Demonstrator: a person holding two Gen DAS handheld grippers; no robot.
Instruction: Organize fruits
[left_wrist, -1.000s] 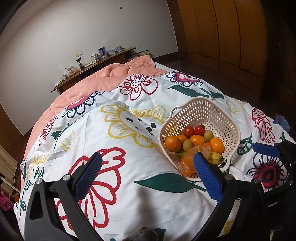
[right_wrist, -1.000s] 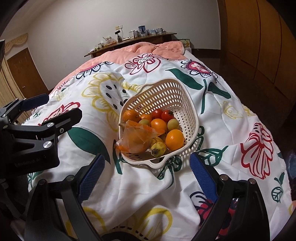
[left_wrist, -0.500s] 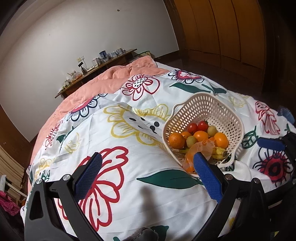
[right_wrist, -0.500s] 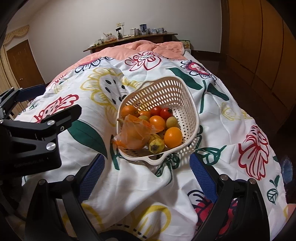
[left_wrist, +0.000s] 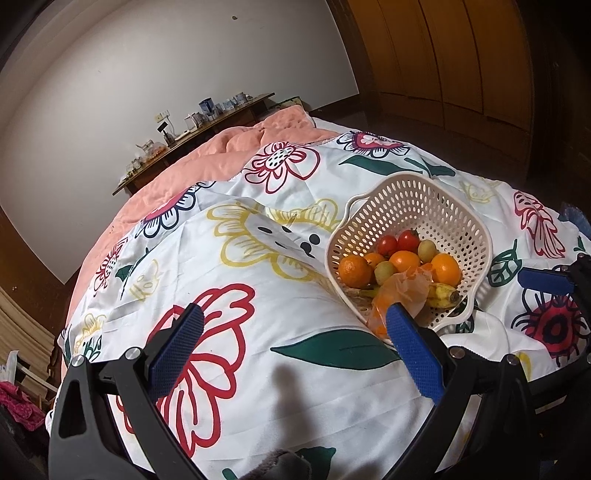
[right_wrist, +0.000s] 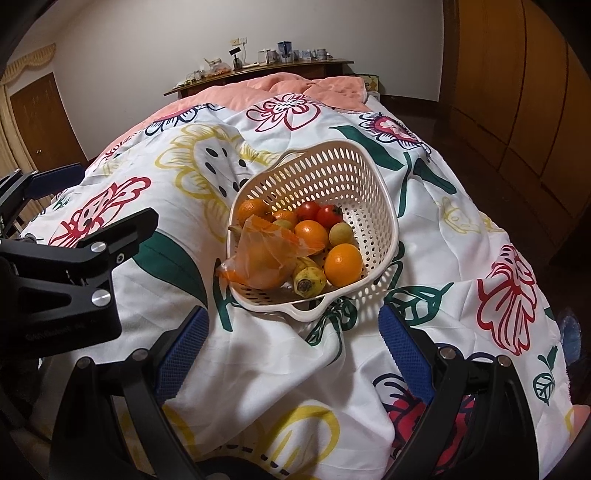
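A cream perforated basket sits tilted on a floral bedspread. It holds oranges, two red tomatoes, small green fruits, bananas and an orange plastic bag. My right gripper is open and empty, just in front of the basket's near rim. My left gripper is open and empty over the bedspread, left of the basket. Its right pad overlaps the bag in view.
The white floral bedspread covers a bed with a pink quilt at the far end. A wooden shelf with small items stands against the back wall. Wooden wardrobes line the right side. The left gripper also shows in the right wrist view.
Both grippers have moved back slightly and tilted up, so the basket sits a little farther off. Both stay open and nothing was grasped.
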